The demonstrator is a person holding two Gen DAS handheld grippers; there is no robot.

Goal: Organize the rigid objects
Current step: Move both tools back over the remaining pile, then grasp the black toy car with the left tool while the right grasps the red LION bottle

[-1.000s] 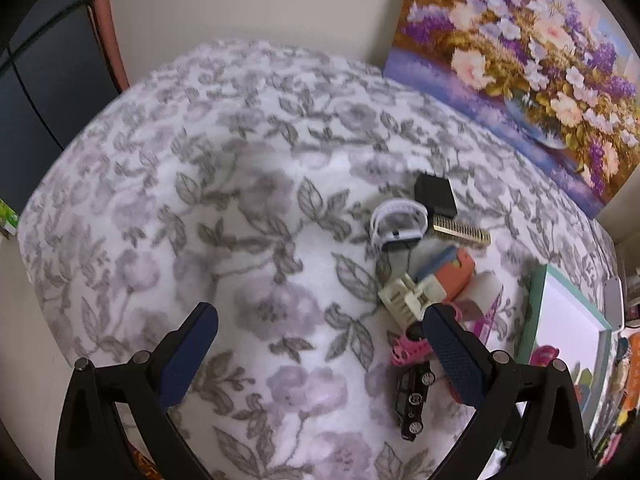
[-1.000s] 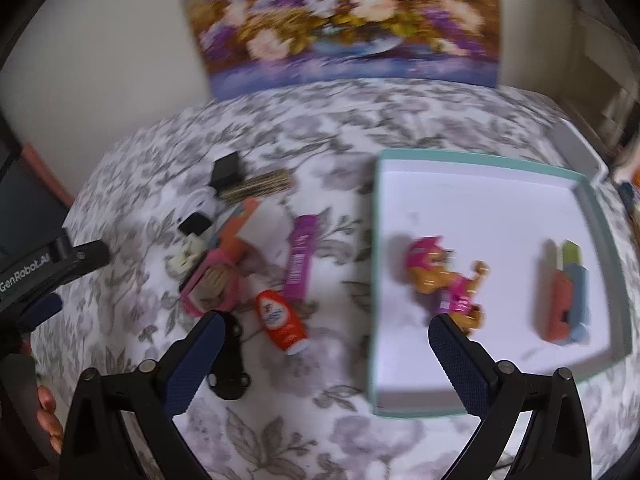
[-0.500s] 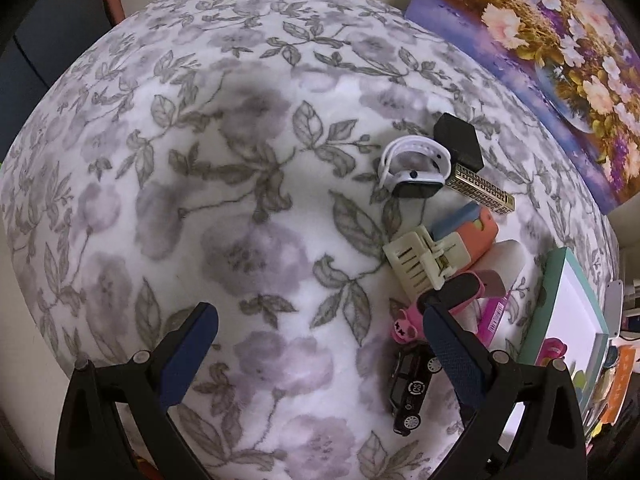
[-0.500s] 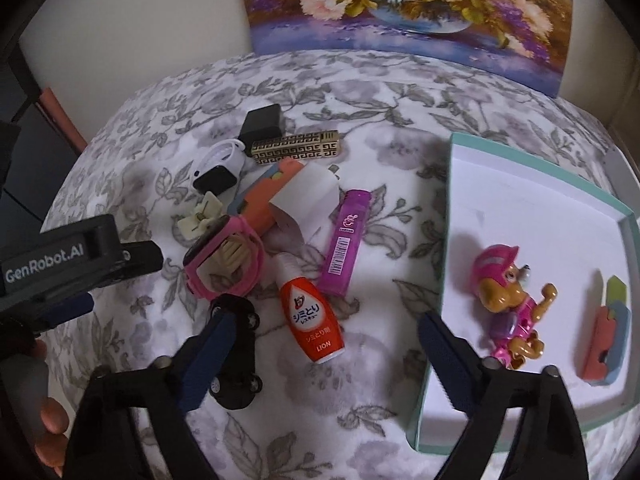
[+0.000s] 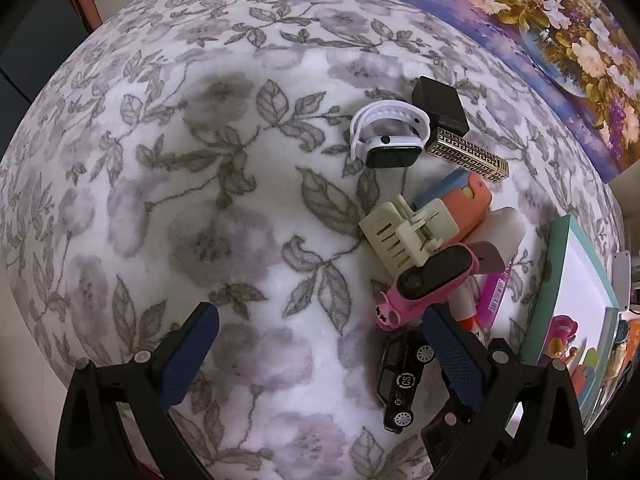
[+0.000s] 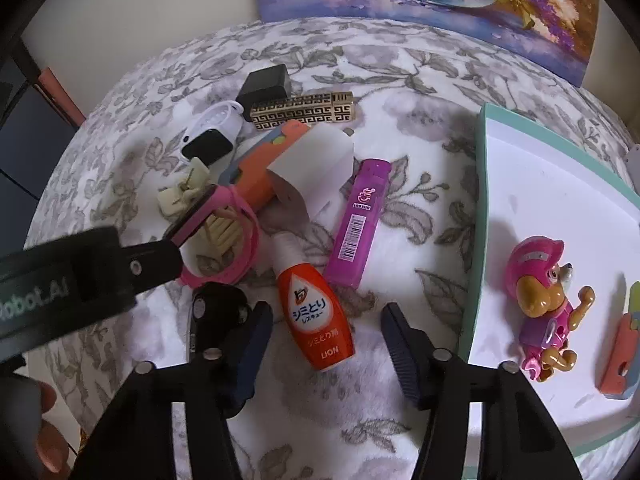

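Observation:
A pile of small objects lies on the floral cloth. My right gripper (image 6: 326,320) is open, its fingers either side of the base of an orange LION bottle (image 6: 314,312). Around it lie a purple lighter (image 6: 360,220), a white block (image 6: 316,168), a pink watch (image 6: 224,236), a black toy car (image 6: 216,308), a gold patterned bar (image 6: 302,112) and a white watch (image 6: 212,136). My left gripper (image 5: 316,344) is open, left of the pile, its right finger beside the toy car (image 5: 400,380) and pink watch (image 5: 432,284).
A teal-rimmed white tray (image 6: 484,184) on the right holds a pink toy dog (image 6: 544,300) and an orange-blue piece (image 6: 624,348). A flower painting (image 6: 432,4) leans on the back wall. A beige clip (image 5: 404,236) and black cube (image 5: 440,108) lie in the pile.
My right gripper has moved left from the tray and down to the pile, now straddling the orange bottle. My left gripper has moved closer to the pile.

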